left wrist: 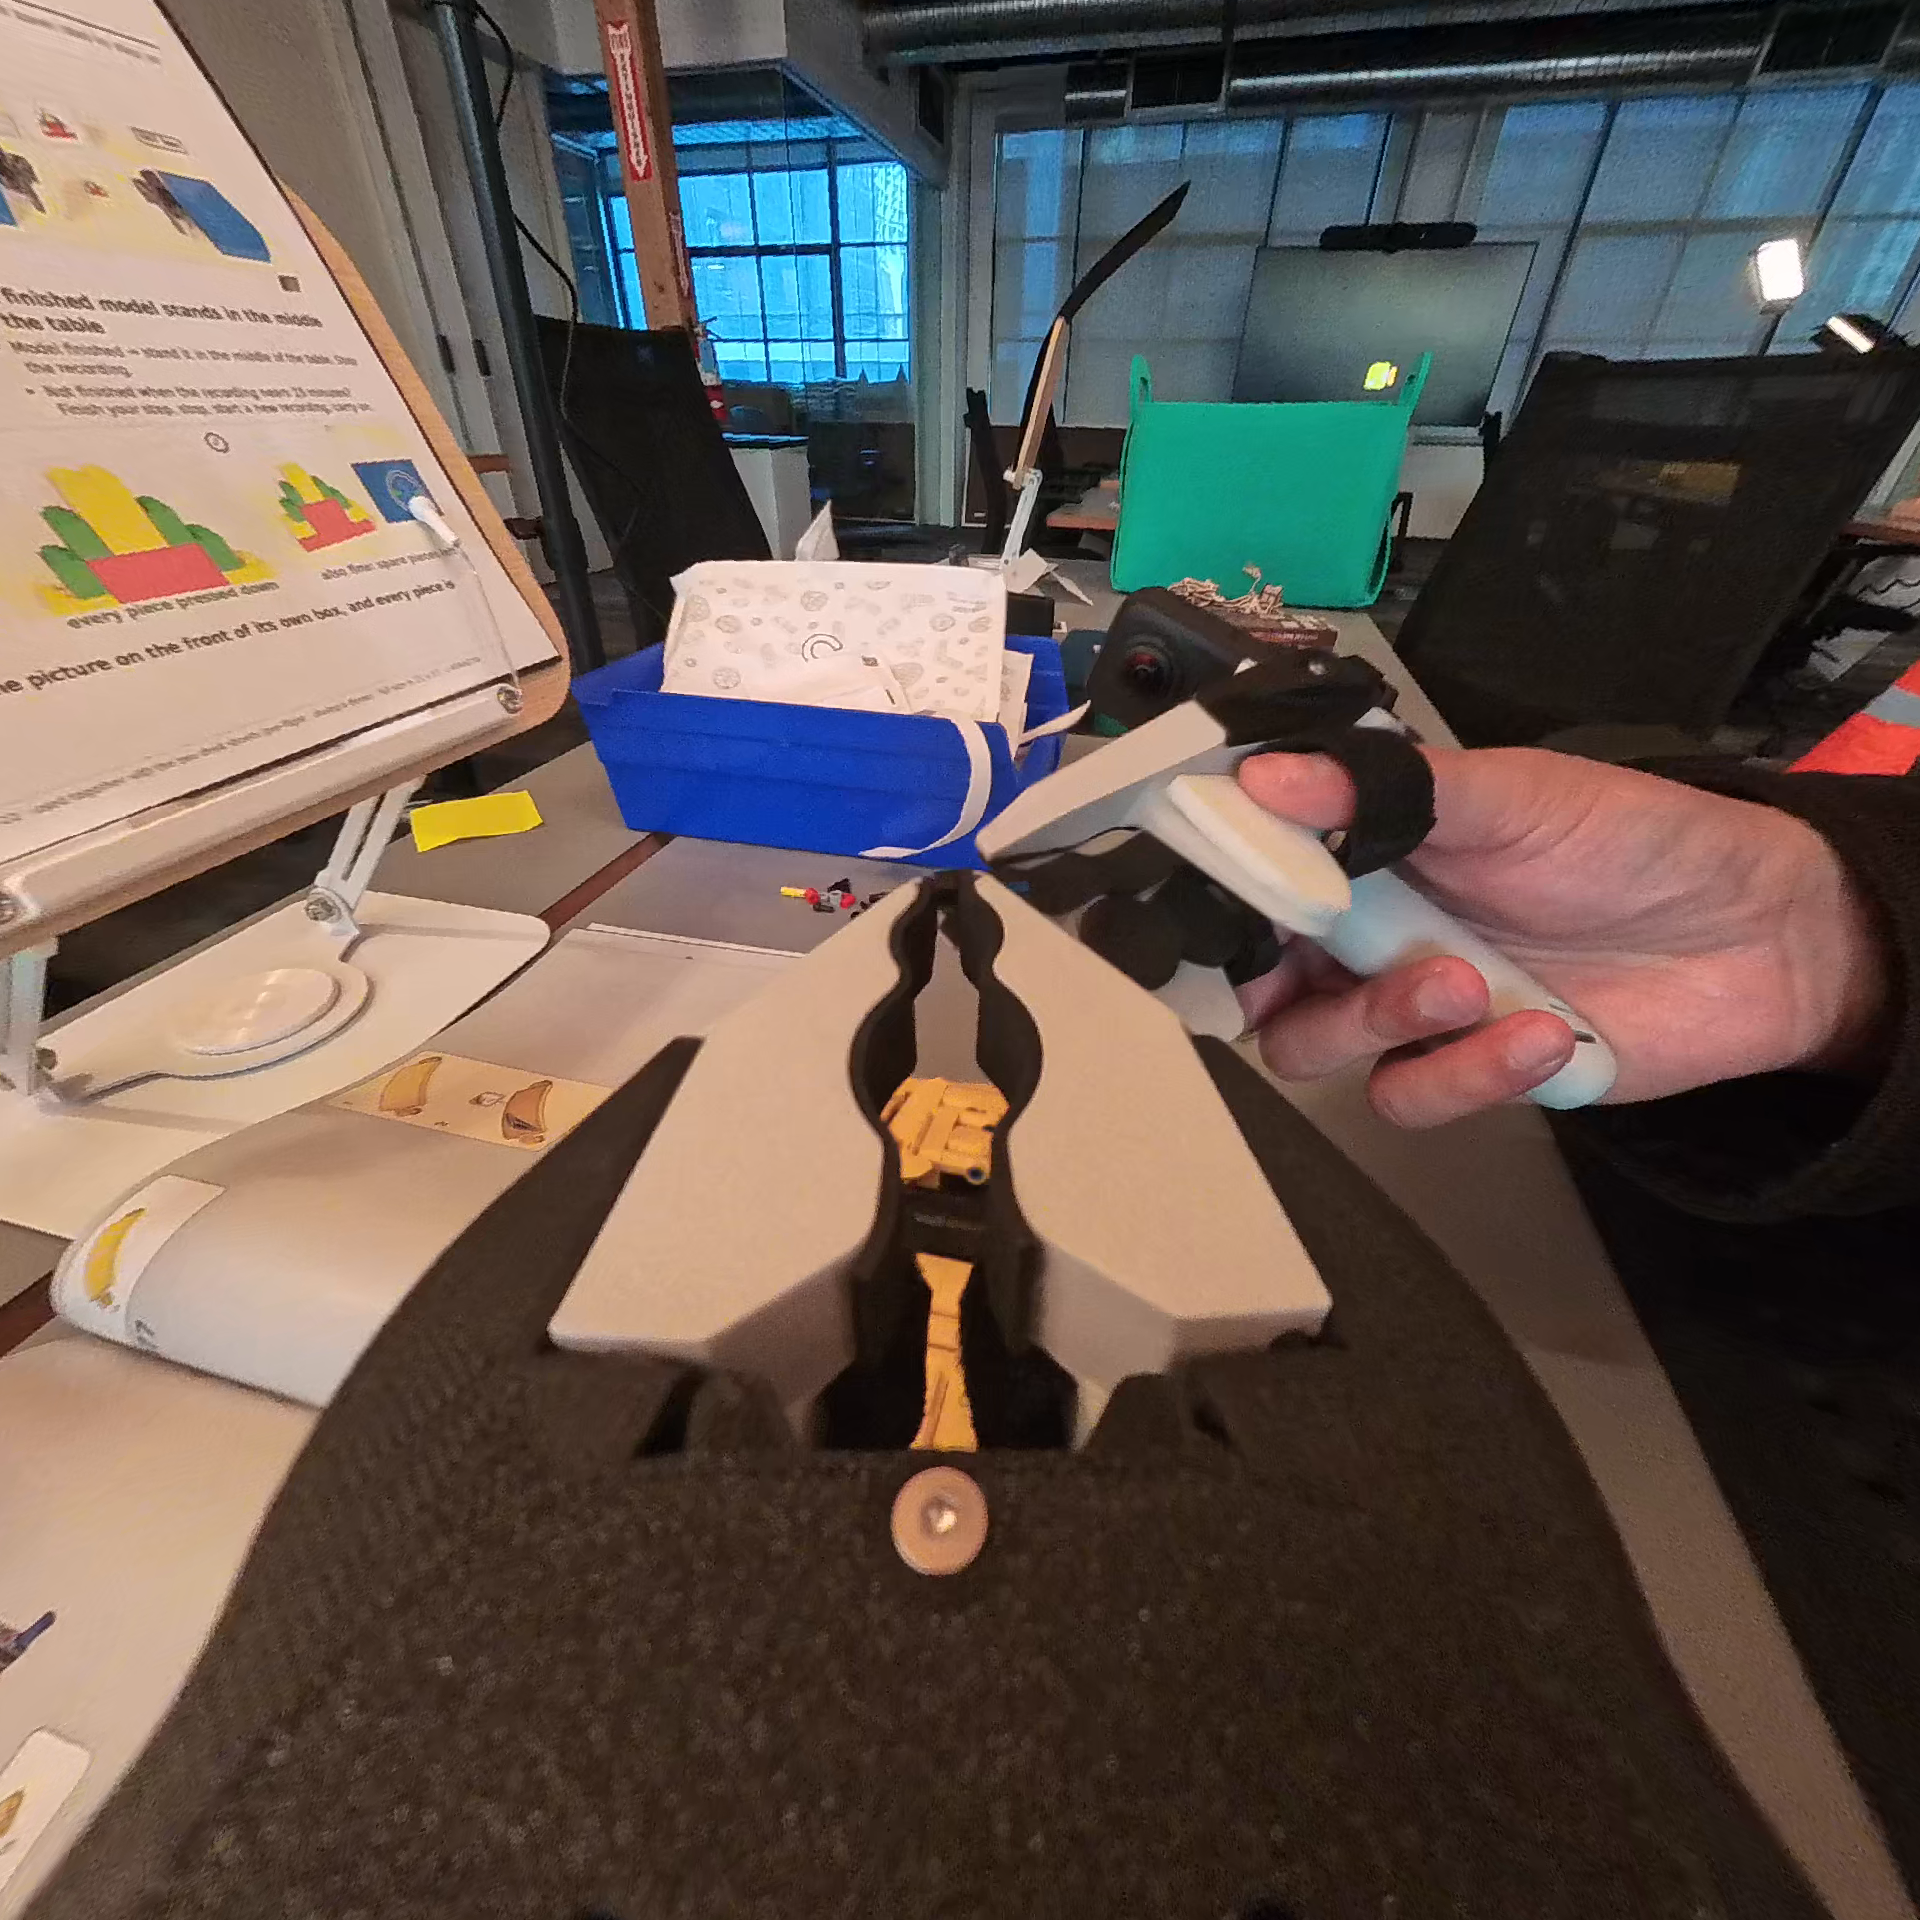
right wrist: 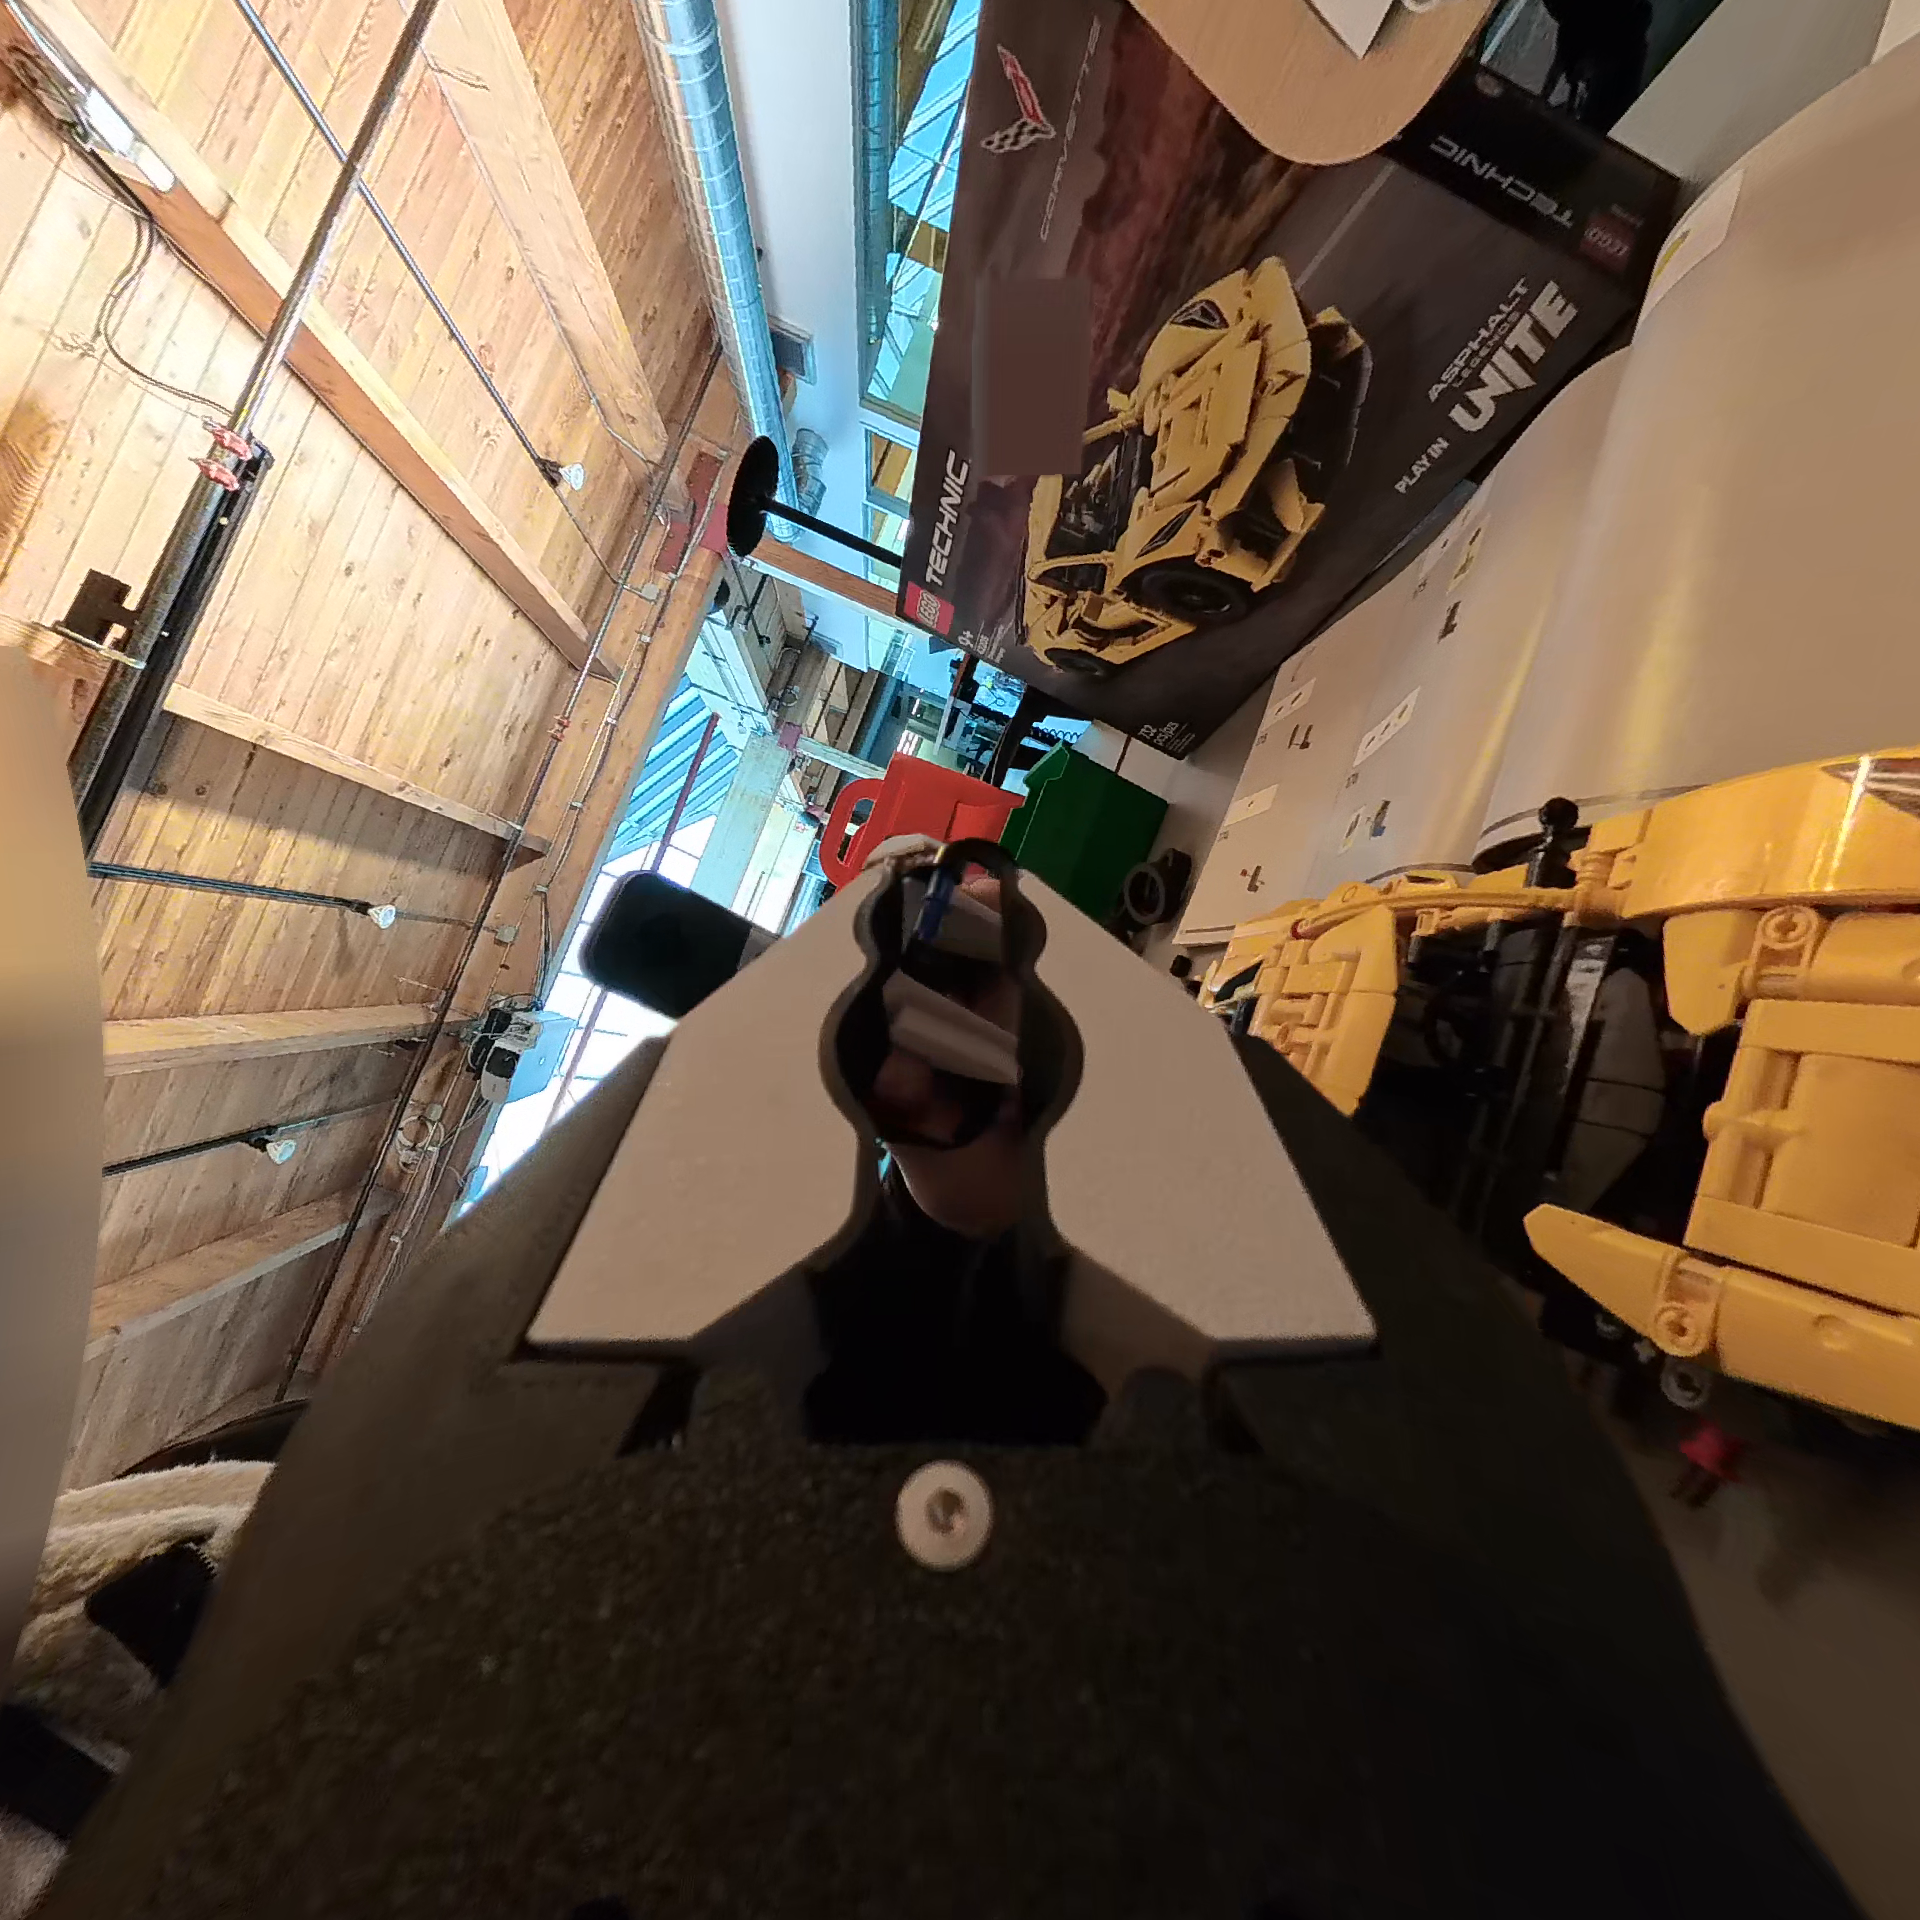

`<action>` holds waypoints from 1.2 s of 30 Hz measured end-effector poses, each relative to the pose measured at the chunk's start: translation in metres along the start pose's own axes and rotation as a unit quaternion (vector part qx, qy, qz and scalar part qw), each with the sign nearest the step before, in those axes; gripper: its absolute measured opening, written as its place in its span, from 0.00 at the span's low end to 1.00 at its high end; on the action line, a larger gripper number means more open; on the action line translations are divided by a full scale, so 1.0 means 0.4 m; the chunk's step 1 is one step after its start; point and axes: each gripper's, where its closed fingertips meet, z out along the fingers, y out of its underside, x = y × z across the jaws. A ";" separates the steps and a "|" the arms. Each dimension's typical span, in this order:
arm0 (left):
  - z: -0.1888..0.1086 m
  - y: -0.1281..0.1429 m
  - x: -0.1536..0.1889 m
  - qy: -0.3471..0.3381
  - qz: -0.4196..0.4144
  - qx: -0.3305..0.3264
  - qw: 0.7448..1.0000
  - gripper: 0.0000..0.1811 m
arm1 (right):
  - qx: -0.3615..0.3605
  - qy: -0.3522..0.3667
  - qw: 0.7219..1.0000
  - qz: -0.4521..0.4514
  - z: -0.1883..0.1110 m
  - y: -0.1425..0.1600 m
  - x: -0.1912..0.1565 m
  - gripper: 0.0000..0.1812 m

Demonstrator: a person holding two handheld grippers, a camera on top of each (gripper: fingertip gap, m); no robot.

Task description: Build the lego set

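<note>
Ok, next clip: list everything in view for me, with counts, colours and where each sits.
Lego sub-assembly: one, yellow and black, clamped inside the left hand-held gripper.
Blue pin: one, at the right hand-held gripper's tips.
Lego car: one, yellow, partly built, right edge of the right wrist view.
Set box: one, dark with a yellow car picture, beyond the car.
Bin: one, blue, holding white bags, on the table.
Loose pieces: a few, red, yellow and black, before the bin.
Instruction board: one, white sheet on a wooden stand, left.
Green bag: one, background.
Left hand-held gripper: grey fingers, shut.
Right hand-held gripper: grey, shut.
Hand: one, holding the right hand-held gripper.
</note>
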 end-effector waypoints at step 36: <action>-0.048 -0.088 0.120 0.178 -0.068 0.102 0.976 0.02 | -0.111 -0.161 0.880 -0.433 -0.036 0.081 -0.141 0.07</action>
